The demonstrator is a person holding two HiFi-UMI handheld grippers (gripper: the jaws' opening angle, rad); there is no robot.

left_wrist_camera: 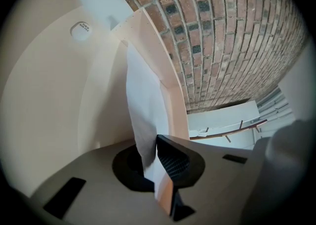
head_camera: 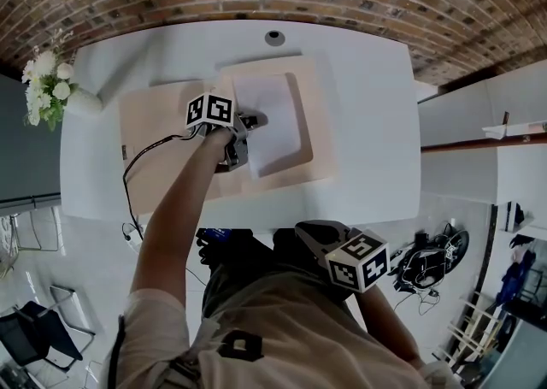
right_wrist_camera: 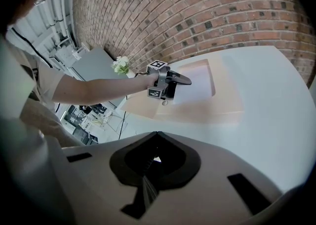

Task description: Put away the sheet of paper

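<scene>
A white sheet of paper (head_camera: 275,118) lies partly in the shallow recess of a beige tray (head_camera: 316,135) on the white table (head_camera: 376,105). My left gripper (head_camera: 245,132) is shut on the sheet's near edge. In the left gripper view the paper (left_wrist_camera: 143,100) runs up from between the closed jaws of the left gripper (left_wrist_camera: 157,163) and along the tray's wall (left_wrist_camera: 165,66). My right gripper (head_camera: 309,232) hangs back by the person's body, off the table, shut with nothing in it. The right gripper view shows the right gripper (right_wrist_camera: 147,172), the paper (right_wrist_camera: 195,81) and the left gripper (right_wrist_camera: 173,81).
A vase of white flowers (head_camera: 47,84) stands at the table's left end. A black cable (head_camera: 135,169) trails off the near left edge. A round grommet (head_camera: 274,37) sits at the far middle. Brick floor lies beyond the table, and a shelf (head_camera: 479,139) is at the right.
</scene>
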